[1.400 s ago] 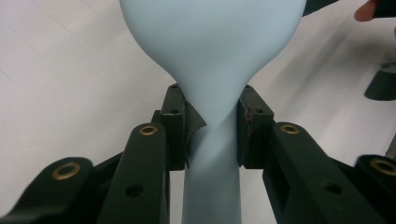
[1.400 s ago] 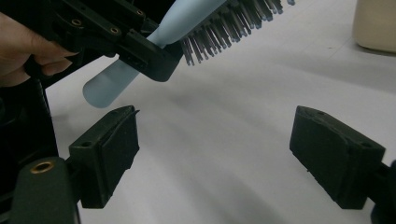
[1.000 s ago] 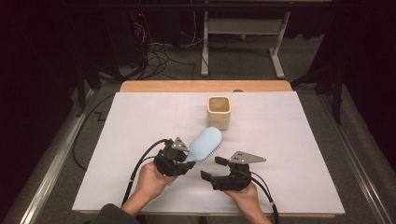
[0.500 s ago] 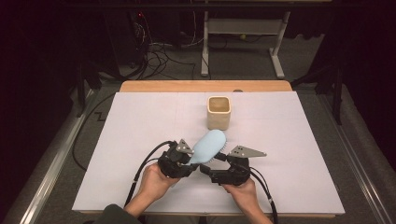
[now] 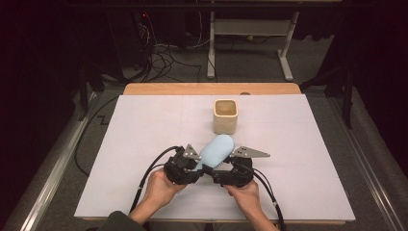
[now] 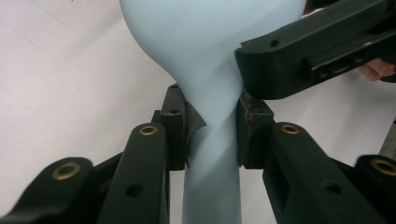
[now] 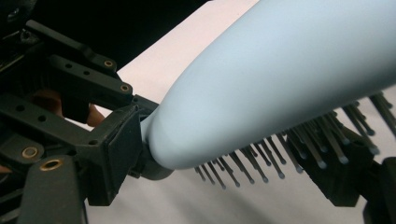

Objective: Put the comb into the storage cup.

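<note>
Black jaws of the left gripper [image 6: 210, 123] clamp the pale blue handle of a hairbrush [image 6: 210, 56] — one pad on each side of the neck, just below where it widens into the head. In that view a jaw of the right gripper [image 6: 322, 46] crosses in from the upper right, lying against the edge of the brush head.

From the right gripper's own camera, the brush head [image 7: 289, 88] spans the picture, its smooth back up and its dark bristles [image 7: 280, 163] pointing down. One jaw stands at the left, close to the narrow end of the head; the other sits lower right, among the bristle tips. The right gripper [image 7: 233, 163] is spread wide around the head, and whether its pads press on it cannot be told.

In the high view the two grippers meet near the front middle of the table, the left gripper [image 5: 185, 166] and right gripper [image 5: 231, 174] each held in a hand, cables trailing back toward the person. The hairbrush [image 5: 216, 149] rises between them, angled away and to the right, lifted off the white table cover [image 5: 144, 125].

Beyond it stands a cream square cup [image 5: 225, 115], upright, well apart from the brush. The wooden table edge [image 5: 168, 88] shows at the far side — past it, grey floor with tangled cables [image 5: 163, 53].
</note>
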Available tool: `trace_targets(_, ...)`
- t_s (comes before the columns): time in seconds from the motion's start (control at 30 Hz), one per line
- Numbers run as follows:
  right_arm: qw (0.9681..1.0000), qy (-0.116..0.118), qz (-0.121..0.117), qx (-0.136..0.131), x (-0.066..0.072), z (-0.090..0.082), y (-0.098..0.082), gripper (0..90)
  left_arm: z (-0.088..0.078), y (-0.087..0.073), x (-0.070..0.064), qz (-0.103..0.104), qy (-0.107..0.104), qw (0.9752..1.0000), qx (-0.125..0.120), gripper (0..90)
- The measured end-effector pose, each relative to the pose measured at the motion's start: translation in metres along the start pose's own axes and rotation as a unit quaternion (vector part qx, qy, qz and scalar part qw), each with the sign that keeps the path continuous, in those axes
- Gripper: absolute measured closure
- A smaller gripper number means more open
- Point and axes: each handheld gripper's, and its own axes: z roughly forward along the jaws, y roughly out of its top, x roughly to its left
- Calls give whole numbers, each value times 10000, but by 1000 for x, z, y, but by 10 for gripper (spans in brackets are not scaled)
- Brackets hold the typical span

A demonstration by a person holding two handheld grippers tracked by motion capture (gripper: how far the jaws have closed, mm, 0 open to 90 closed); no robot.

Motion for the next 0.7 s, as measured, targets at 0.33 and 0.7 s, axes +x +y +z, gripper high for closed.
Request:
trace_targets(0.33,9999,-3,134,-14,0,5,4,190,1,2,-2,18,-10,10000,-12,694)
trace_targets(0.7,9998,-61,204,22,3,9,13,216,-1,6,-5,65,74,9999,-76,695)
